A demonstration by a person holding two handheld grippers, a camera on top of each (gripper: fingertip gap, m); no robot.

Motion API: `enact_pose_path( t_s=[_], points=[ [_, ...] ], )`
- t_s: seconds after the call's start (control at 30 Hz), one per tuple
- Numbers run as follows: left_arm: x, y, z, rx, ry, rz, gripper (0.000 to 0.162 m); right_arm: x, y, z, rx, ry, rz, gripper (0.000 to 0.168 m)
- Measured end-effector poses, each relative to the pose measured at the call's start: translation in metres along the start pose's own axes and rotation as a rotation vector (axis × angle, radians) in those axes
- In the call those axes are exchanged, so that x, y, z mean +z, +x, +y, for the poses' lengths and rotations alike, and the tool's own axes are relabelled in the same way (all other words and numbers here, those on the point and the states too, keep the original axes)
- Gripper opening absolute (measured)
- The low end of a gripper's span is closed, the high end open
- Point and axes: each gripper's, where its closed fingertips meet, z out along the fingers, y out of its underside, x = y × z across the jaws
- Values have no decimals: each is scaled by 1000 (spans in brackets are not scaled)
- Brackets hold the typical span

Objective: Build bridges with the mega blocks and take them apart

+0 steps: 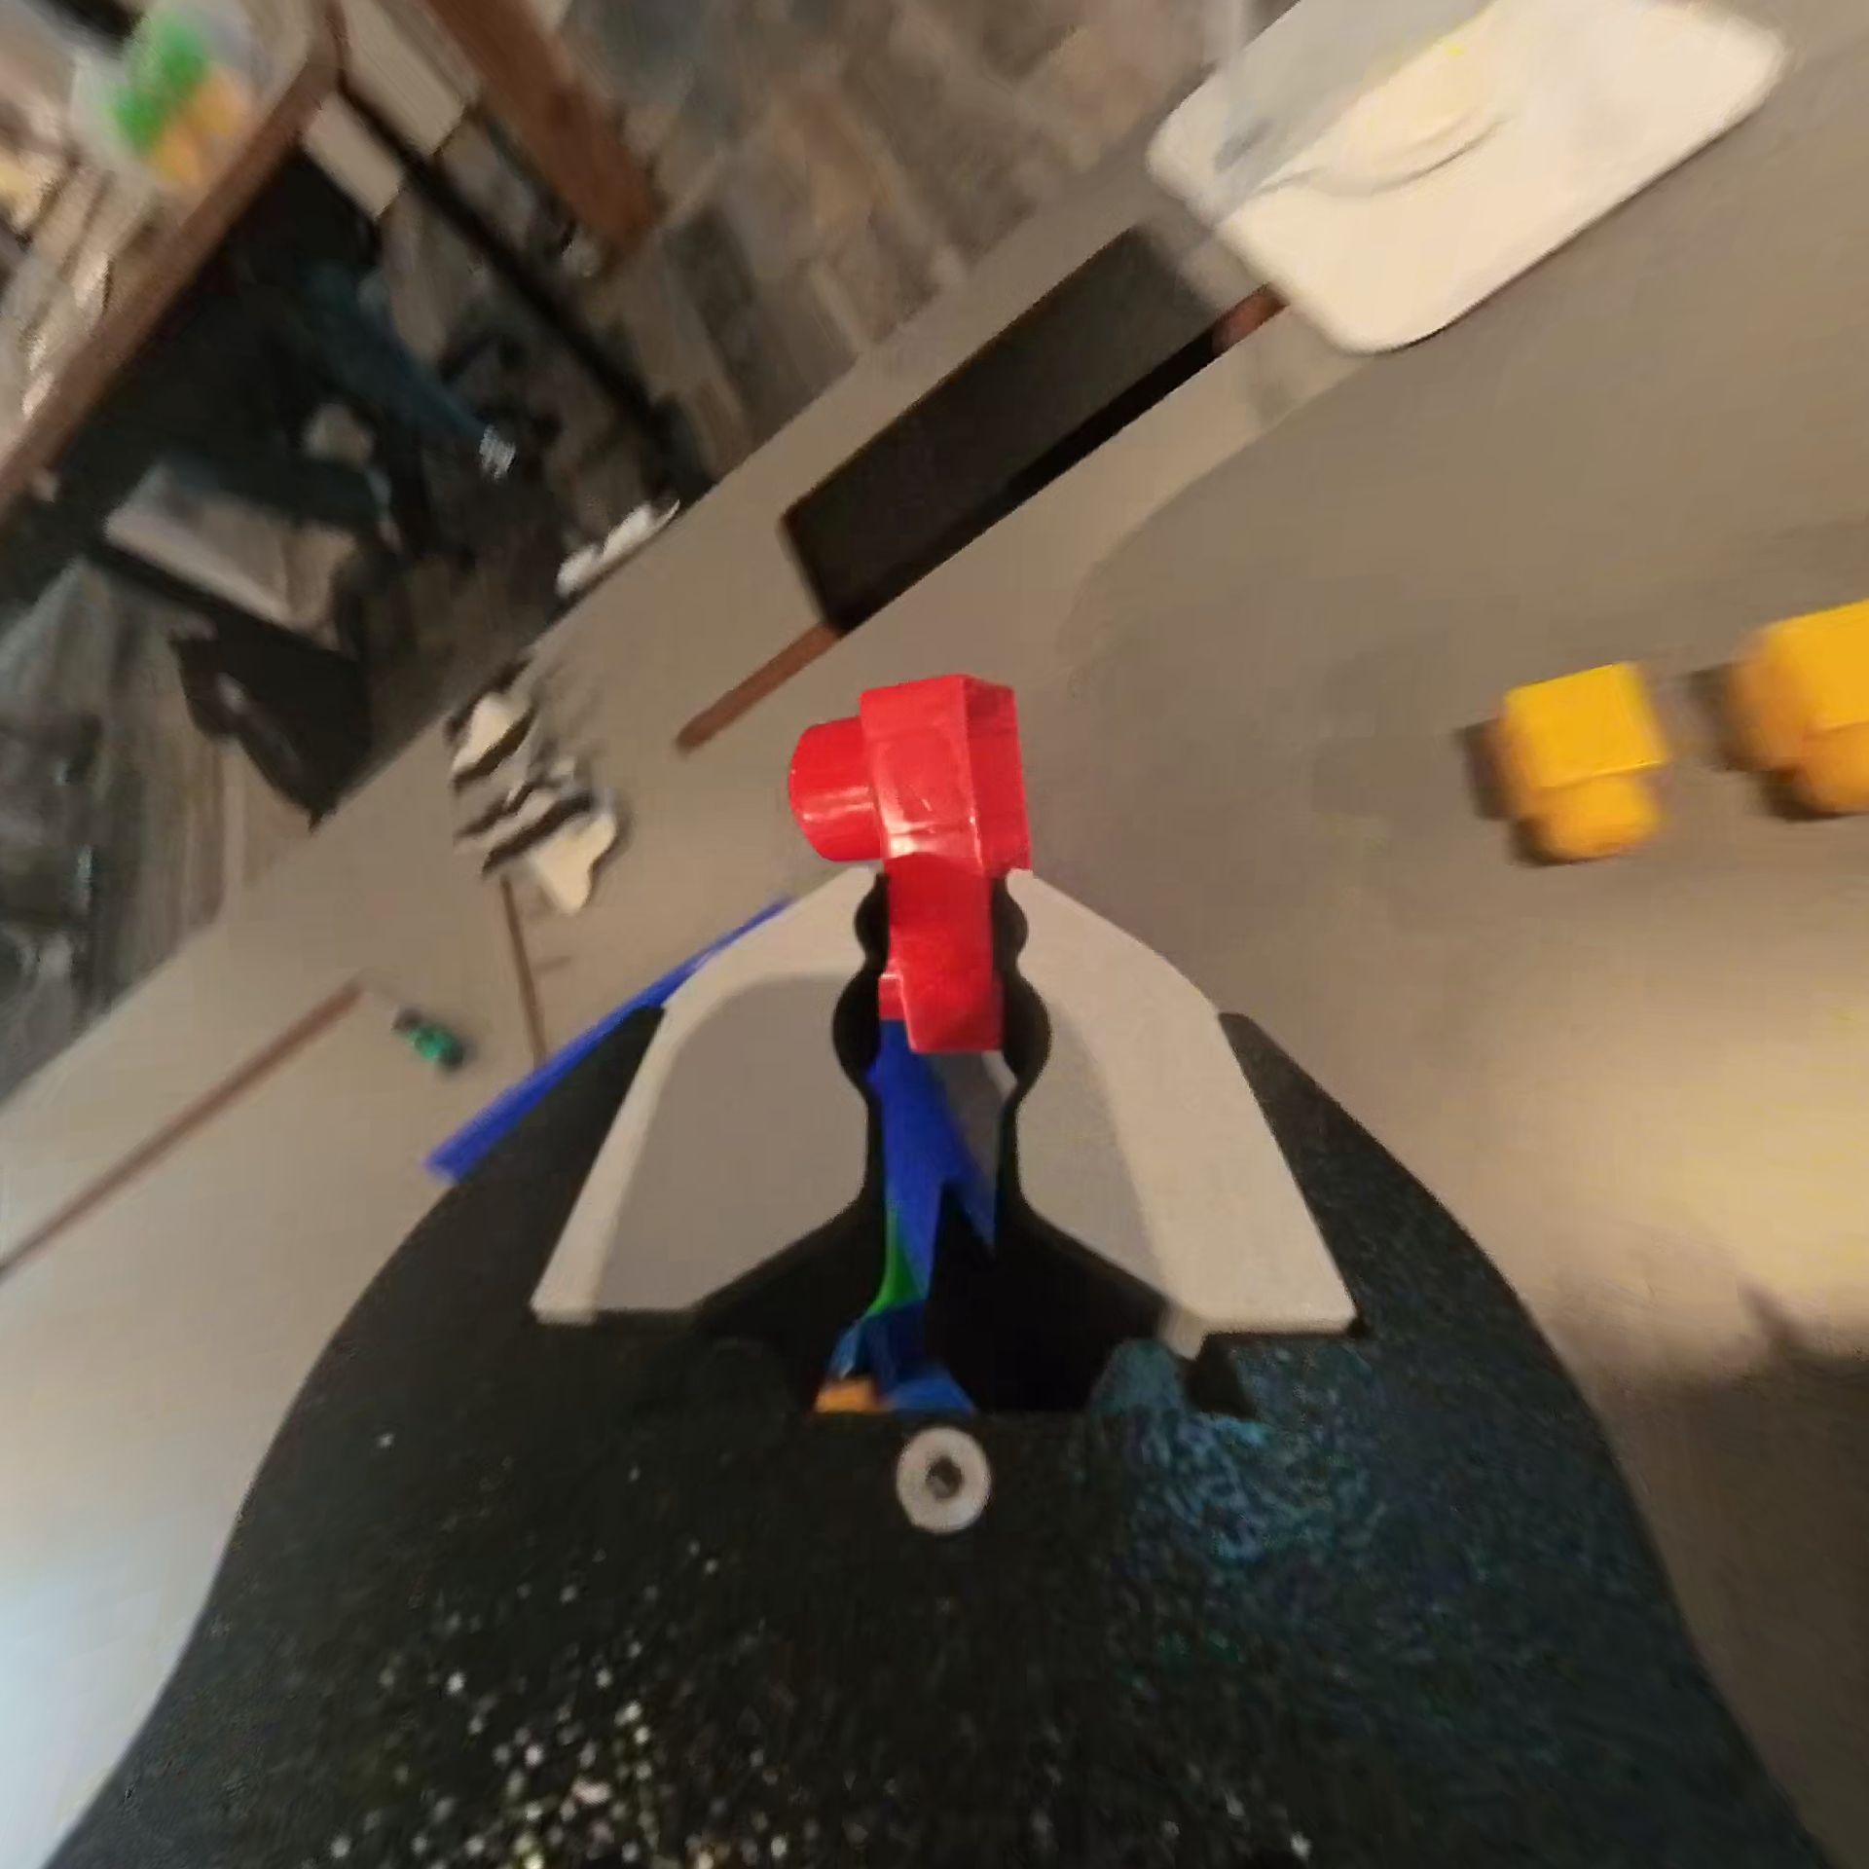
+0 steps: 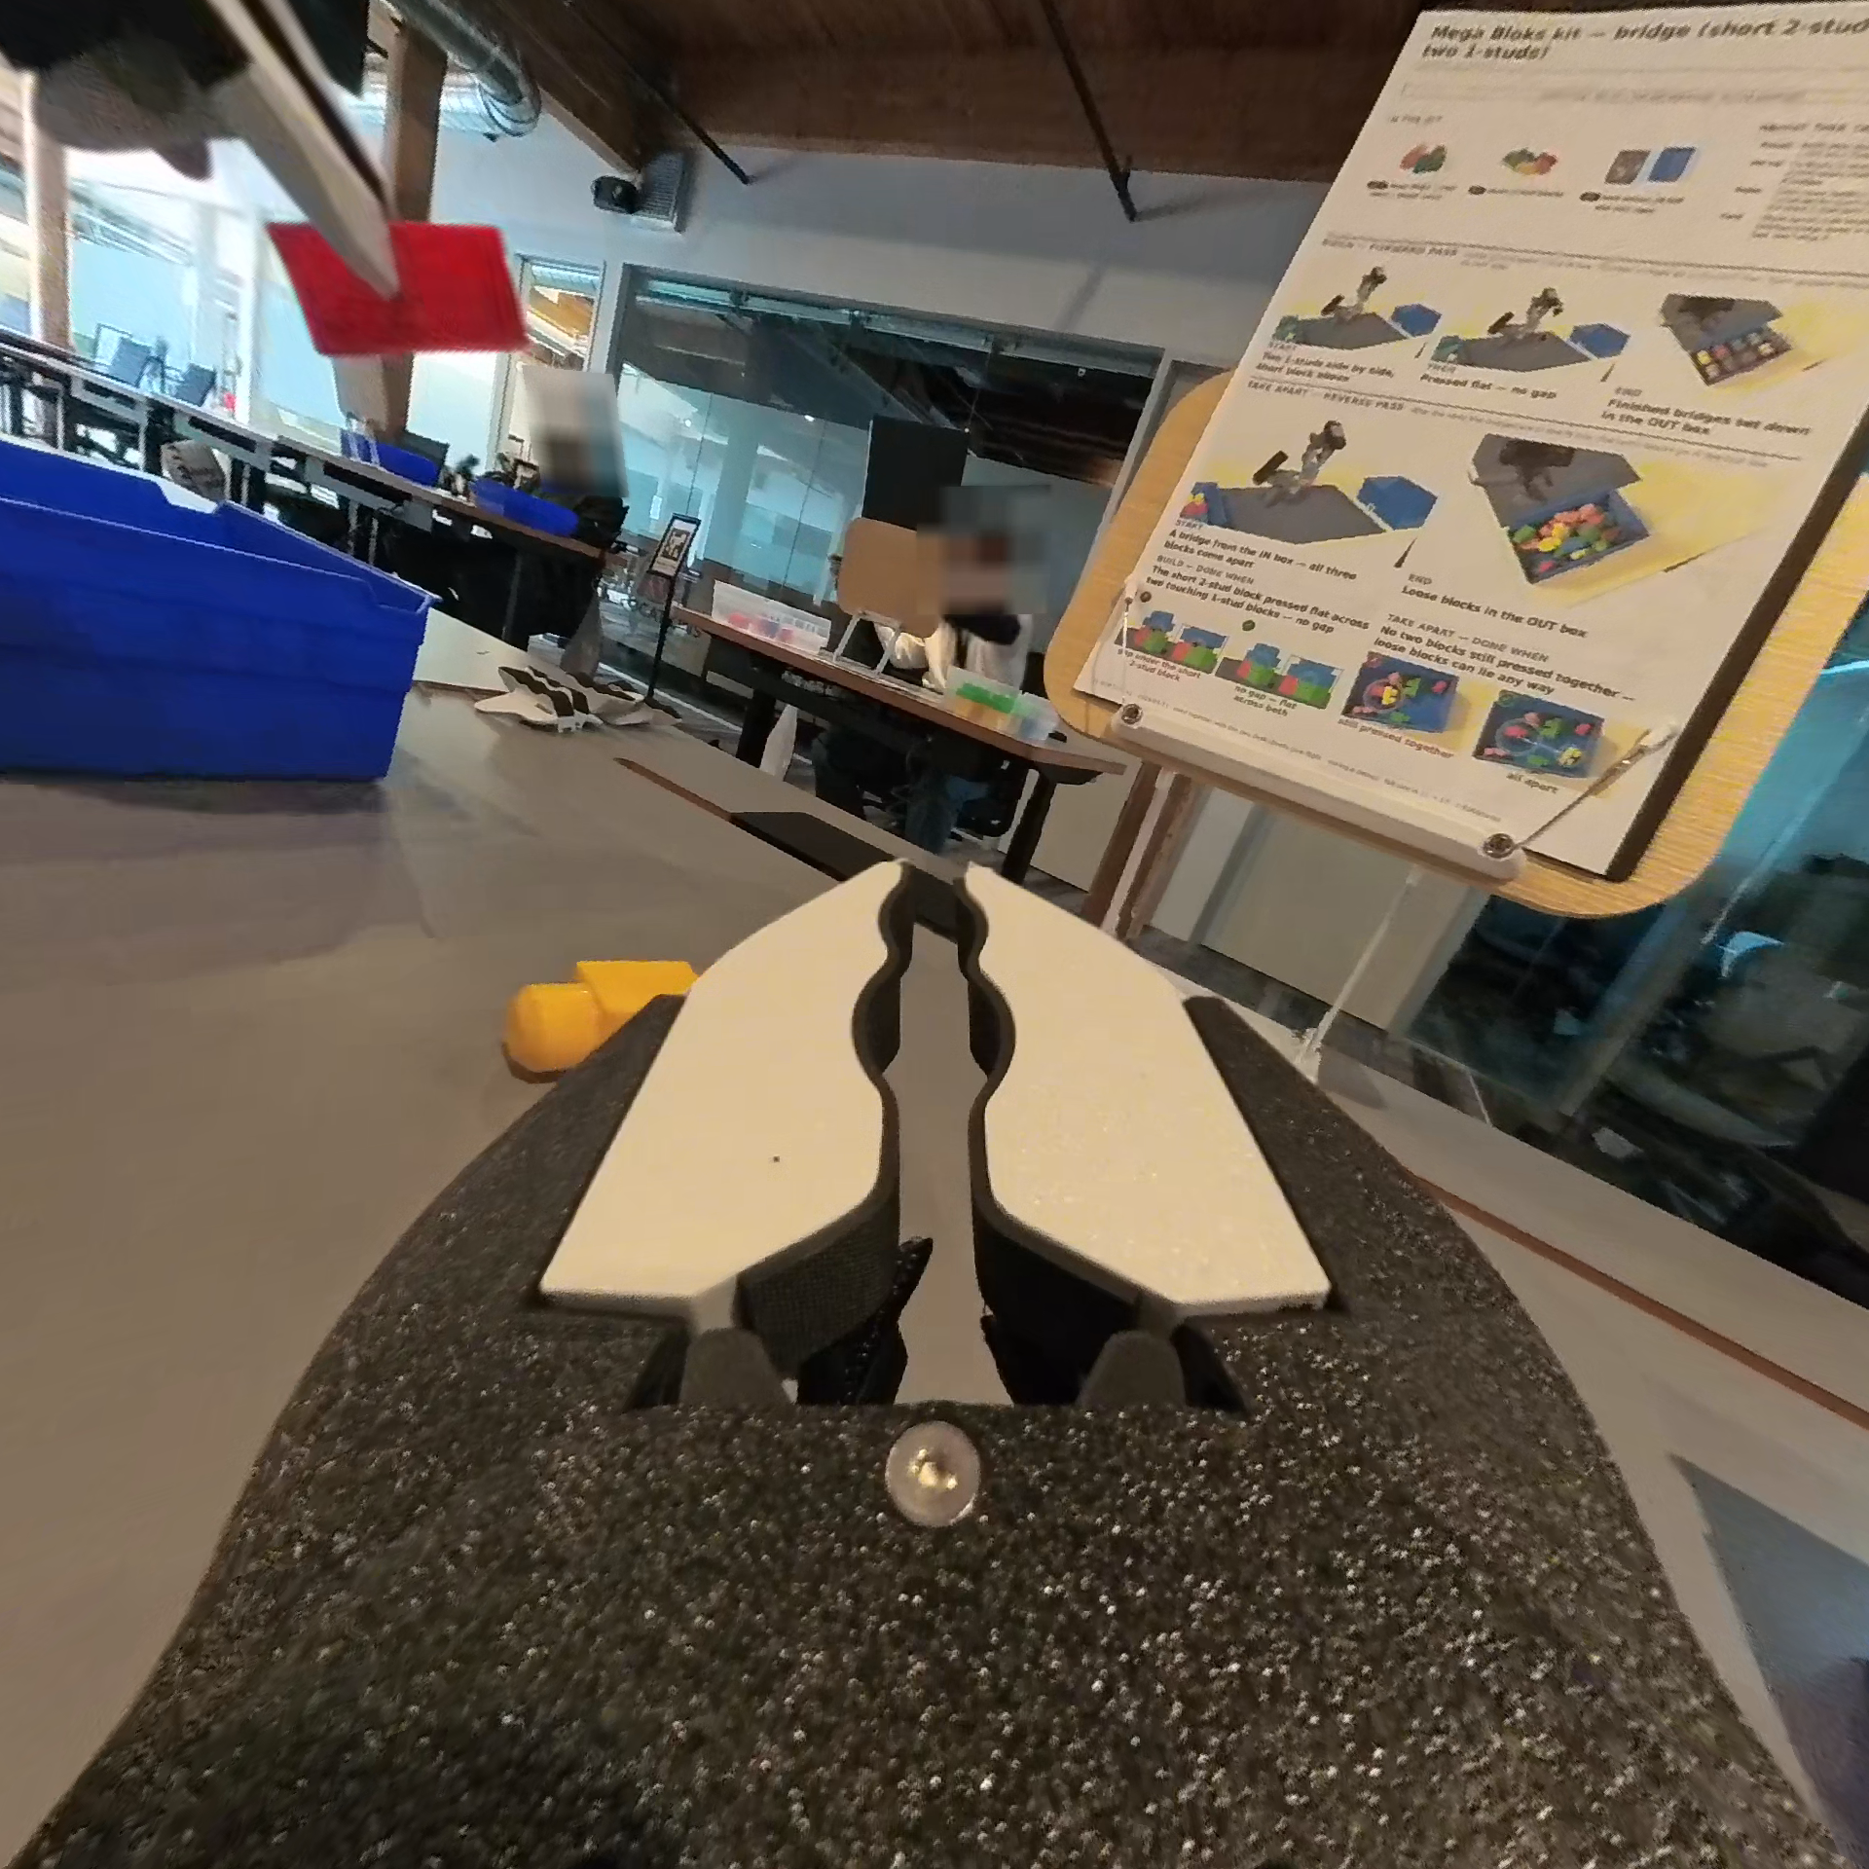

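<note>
My left gripper (image 1: 943,895) is shut on a red mega block (image 1: 936,850) and holds it above the grey table; the view is blurred. Two yellow one-stud blocks (image 1: 1578,759) (image 1: 1810,718) lie on the table to its right. In the right wrist view the left gripper's fingers (image 2: 334,192) hold the red block (image 2: 405,288) in the air at the upper left. My right gripper (image 2: 932,885) sits low over the table with its jaws almost together and nothing between them. One yellow block (image 2: 597,1011) lies just left of its fingers.
A blue bin (image 2: 182,627) stands at the left of the table; its edge (image 1: 607,1032) shows by my left gripper. An instruction board (image 2: 1466,435) on a stand rises at the right. A black-and-white striped object (image 2: 566,698) lies near the far edge. People sit at desks behind.
</note>
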Motion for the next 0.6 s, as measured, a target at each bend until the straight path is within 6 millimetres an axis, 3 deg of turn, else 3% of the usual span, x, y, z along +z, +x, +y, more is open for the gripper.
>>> enact_pose_path(
  t_s=[0.07,0.17,0.3,0.4,0.6],
  points=[
    [8,51,-27,79,59,90,18,-2,4,0,-1,-4,18,7],
    [35,124,-51,174,98,255,18,-6,13,2,-1,-11,44,7],
    [80,198,-60,266,45,421,18,-13,30,5,3,-25,88,7],
    [106,231,-62,372,-4,465,19,-18,43,8,16,-37,126,7],
    [144,265,-62,466,-116,582,19,-19,50,14,41,-58,148,7]
  ],
)
